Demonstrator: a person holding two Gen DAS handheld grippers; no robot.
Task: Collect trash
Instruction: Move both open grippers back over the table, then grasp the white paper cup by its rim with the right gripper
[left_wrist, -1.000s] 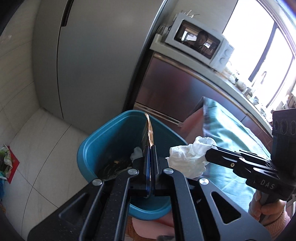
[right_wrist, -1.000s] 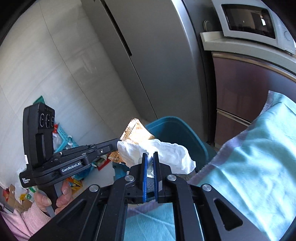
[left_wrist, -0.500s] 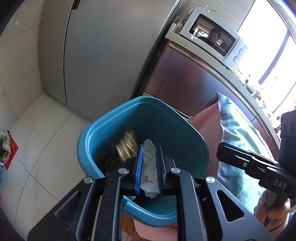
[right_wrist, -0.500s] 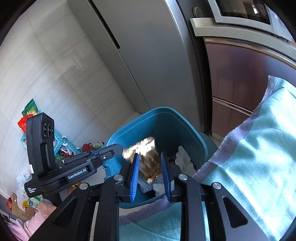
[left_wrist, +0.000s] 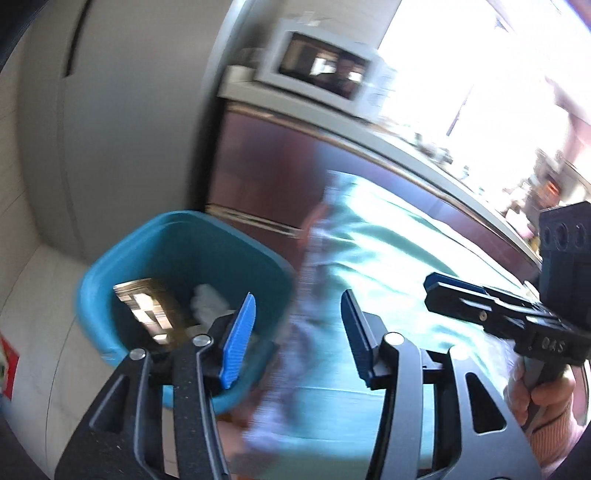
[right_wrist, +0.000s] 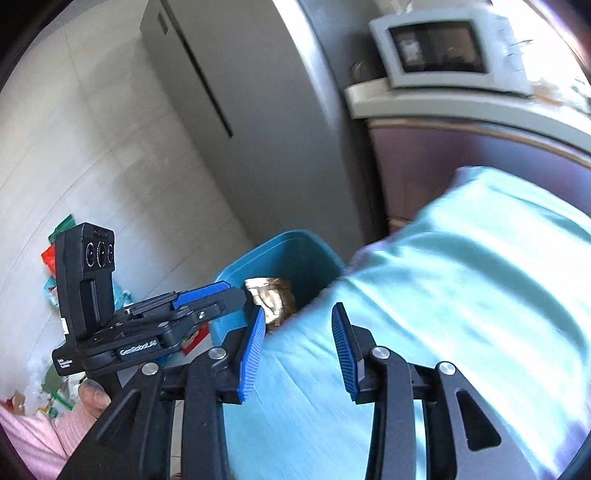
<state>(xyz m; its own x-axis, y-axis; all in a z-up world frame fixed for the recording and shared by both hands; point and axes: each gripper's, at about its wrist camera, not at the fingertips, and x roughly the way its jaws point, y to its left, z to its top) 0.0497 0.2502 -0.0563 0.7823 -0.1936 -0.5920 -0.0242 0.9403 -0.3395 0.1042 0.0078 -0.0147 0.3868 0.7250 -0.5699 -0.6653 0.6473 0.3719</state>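
A blue trash bin (left_wrist: 184, 251) stands on the floor beside the table; it also shows in the right wrist view (right_wrist: 280, 258). Inside it lie a shiny gold snack wrapper (left_wrist: 147, 306) and a crumpled white tissue (left_wrist: 208, 301). The wrapper also shows in the right wrist view (right_wrist: 271, 299). My left gripper (left_wrist: 297, 332) is open and empty, over the bin's right edge and the cloth. My right gripper (right_wrist: 299, 347) is open and empty above the cloth, just right of the bin. Each gripper shows in the other's view, the right (left_wrist: 491, 306) and the left (right_wrist: 207, 299).
A light teal cloth (left_wrist: 399, 266) covers the table (right_wrist: 461, 295). A grey fridge (right_wrist: 236, 110) stands behind the bin, with a brown cabinet (left_wrist: 277, 173) and a microwave (right_wrist: 439, 48) beside it. Colourful packets (right_wrist: 55, 258) lie on the floor at left.
Both grippers let go of the wrapper and the tissue, which dropped into the bin. Both jaws have opened wide, and both grippers have swung right, toward the table.
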